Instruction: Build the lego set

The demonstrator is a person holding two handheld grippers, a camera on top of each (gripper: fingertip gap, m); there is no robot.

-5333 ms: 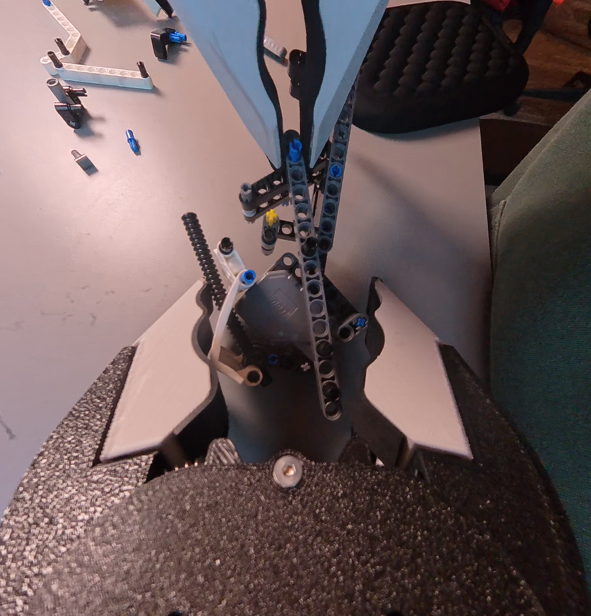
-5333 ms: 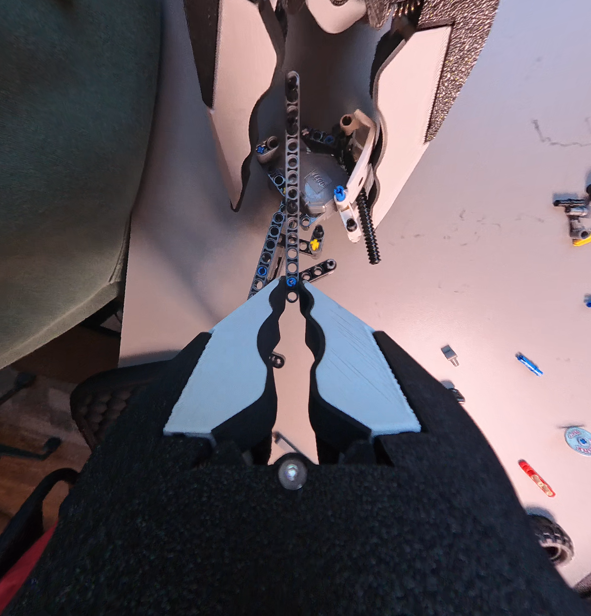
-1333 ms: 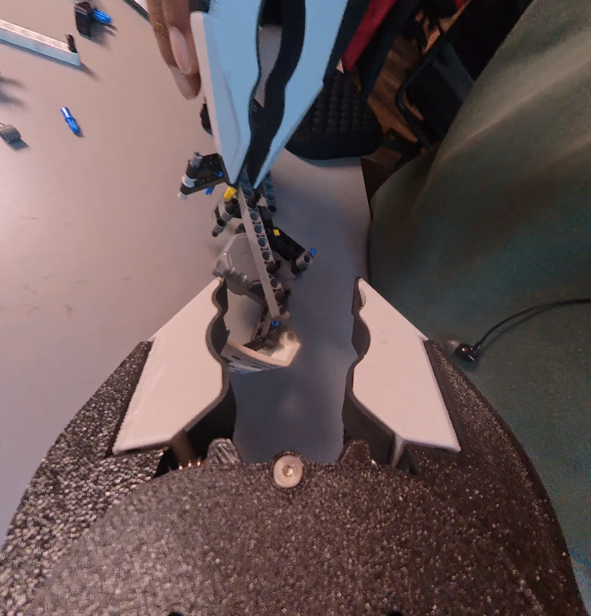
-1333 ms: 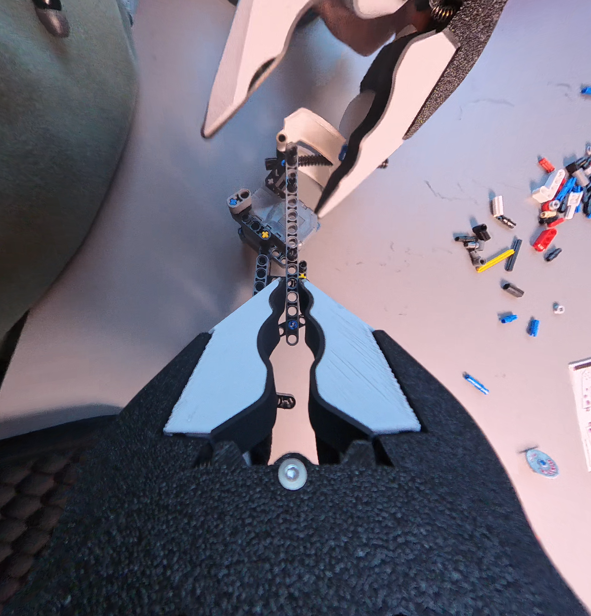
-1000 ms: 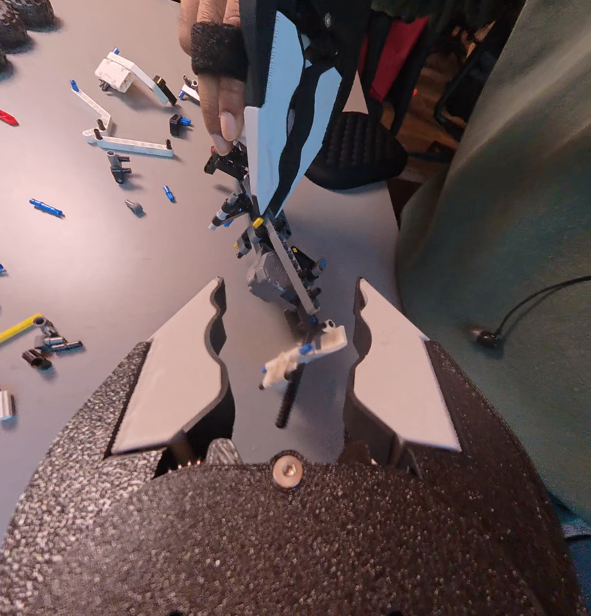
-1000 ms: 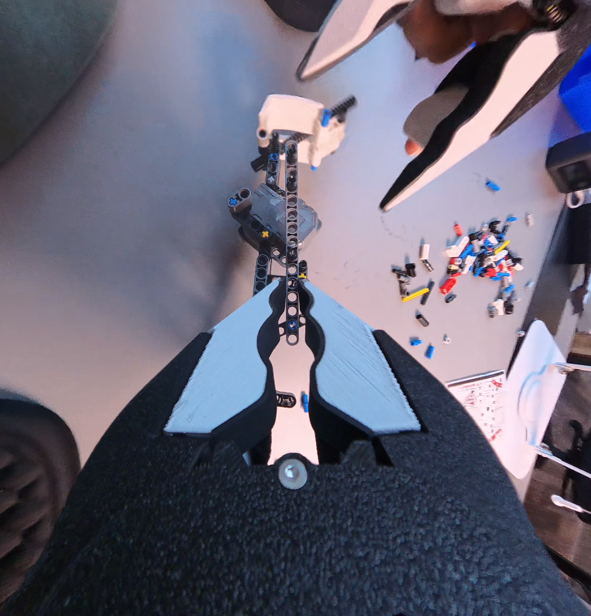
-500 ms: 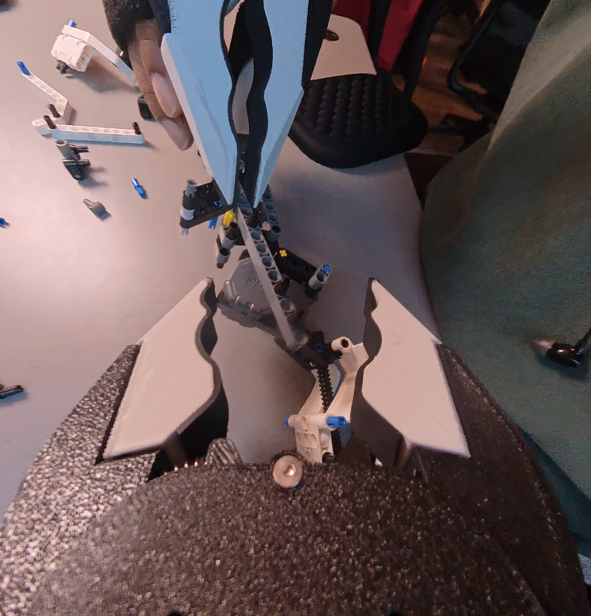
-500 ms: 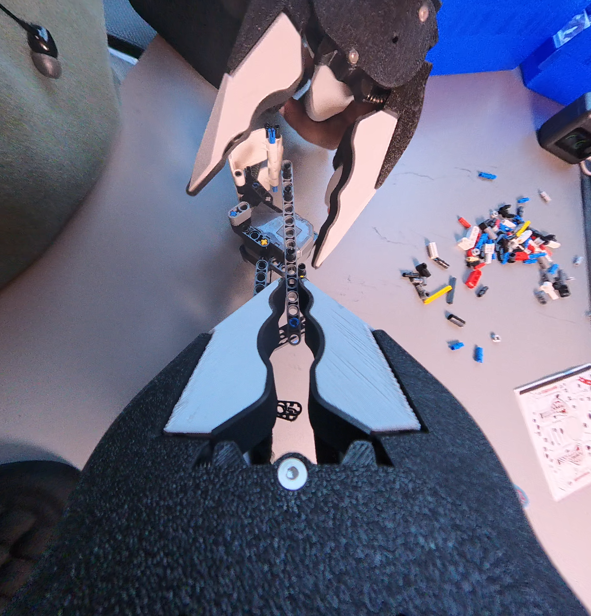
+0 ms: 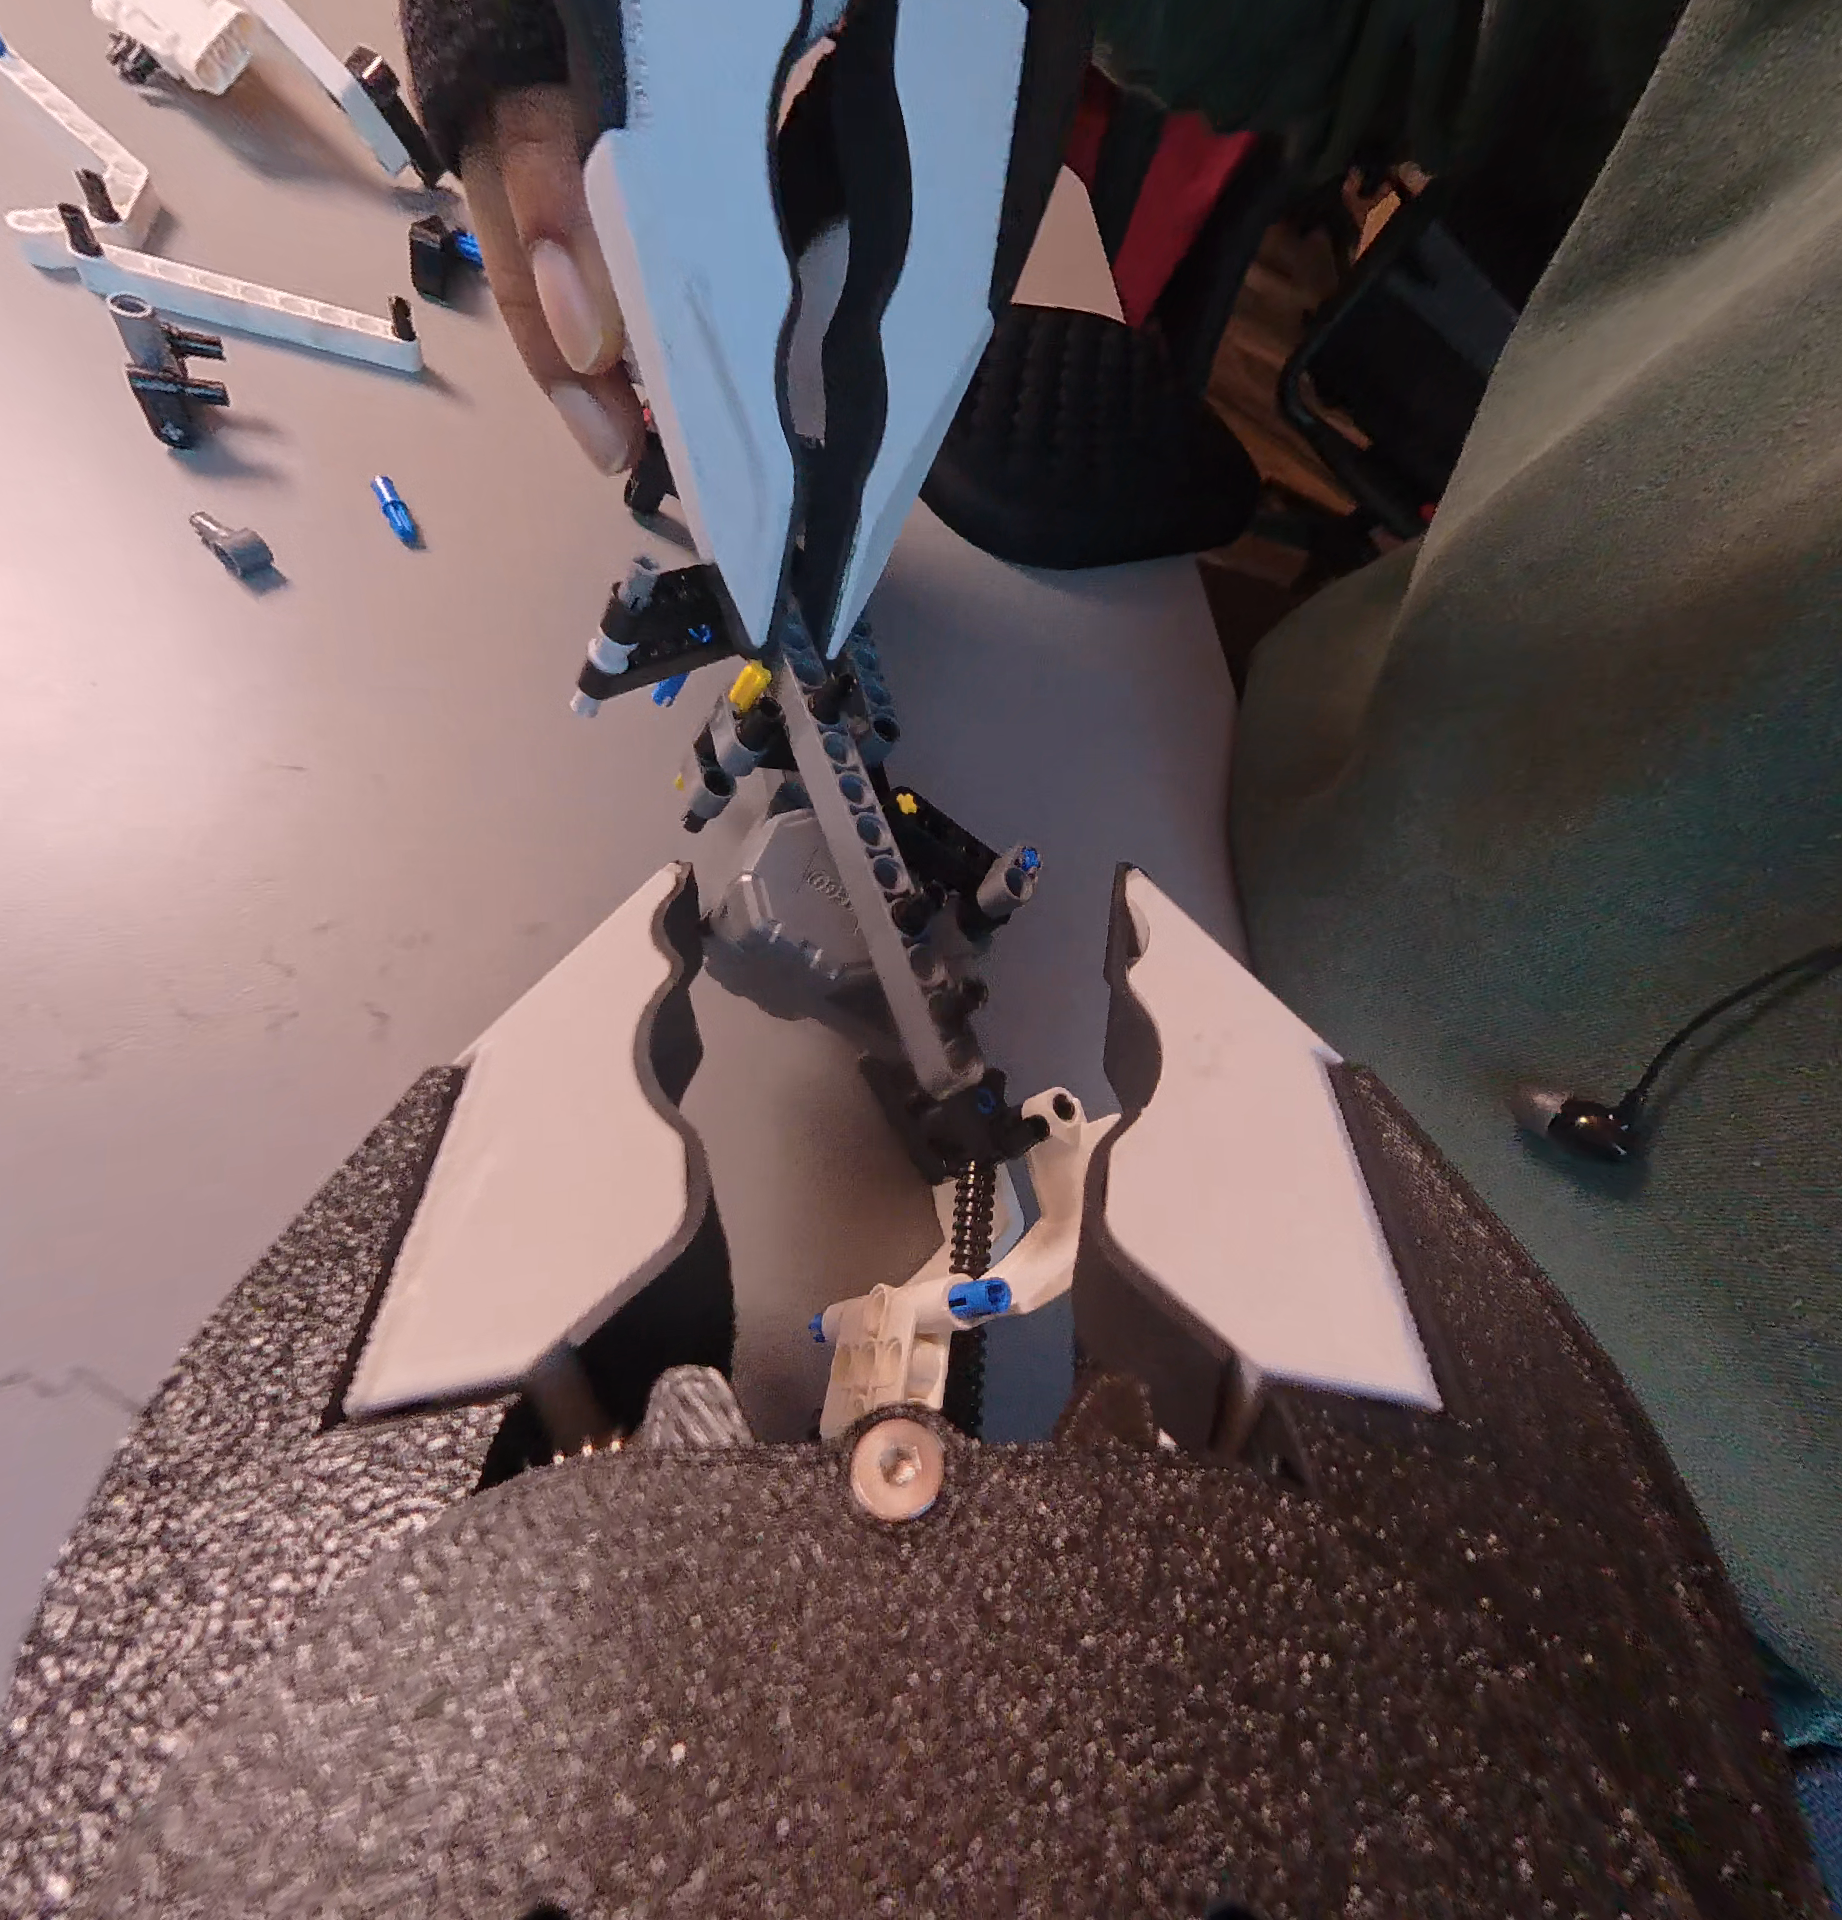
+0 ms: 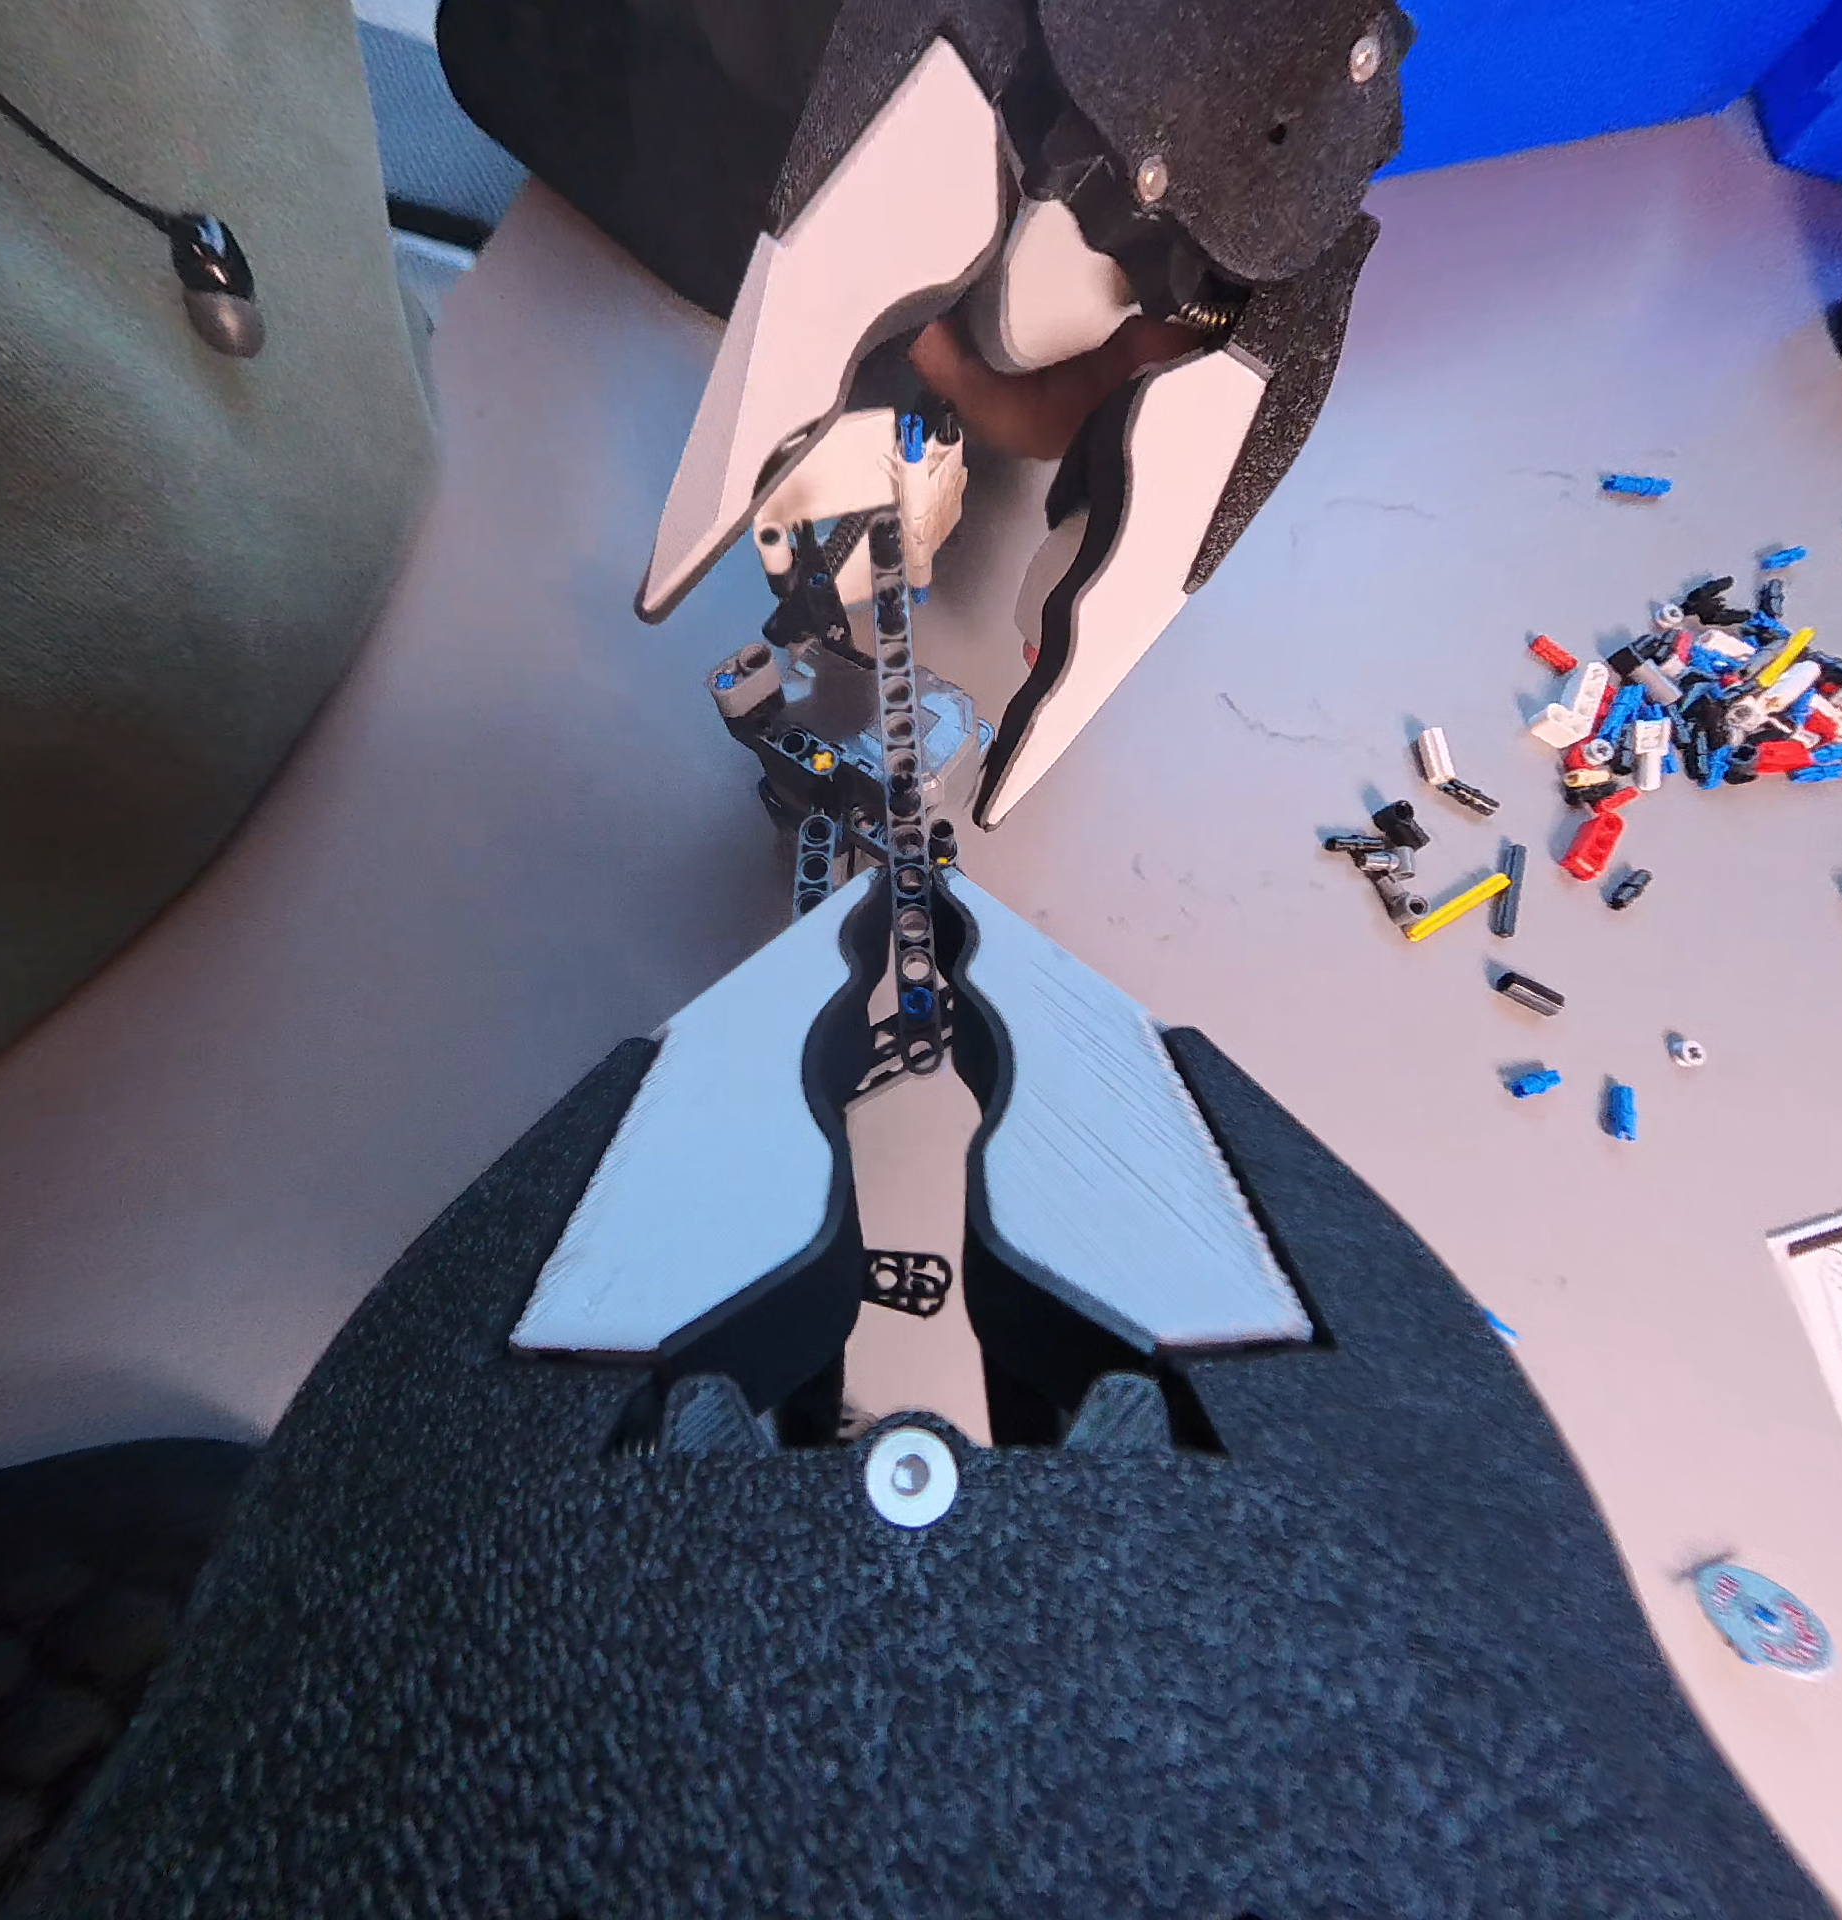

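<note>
While the right claw is clamping the lego assembly's long grey beam above the table, the left claw is gaping wide around its white curved piece.

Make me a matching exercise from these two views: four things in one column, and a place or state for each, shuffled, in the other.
Things:
1. right gripper
2. left gripper
3. loose brick pile
4. white curved piece

Places or states:
A. lying on the table, beyond the yellow axle
B. shut on the long grey beam
C. open, fingers either side of the assembly
D. at the assembly's end, between the left gripper's fingers

Pairs: 1-B, 2-C, 3-A, 4-D
</note>
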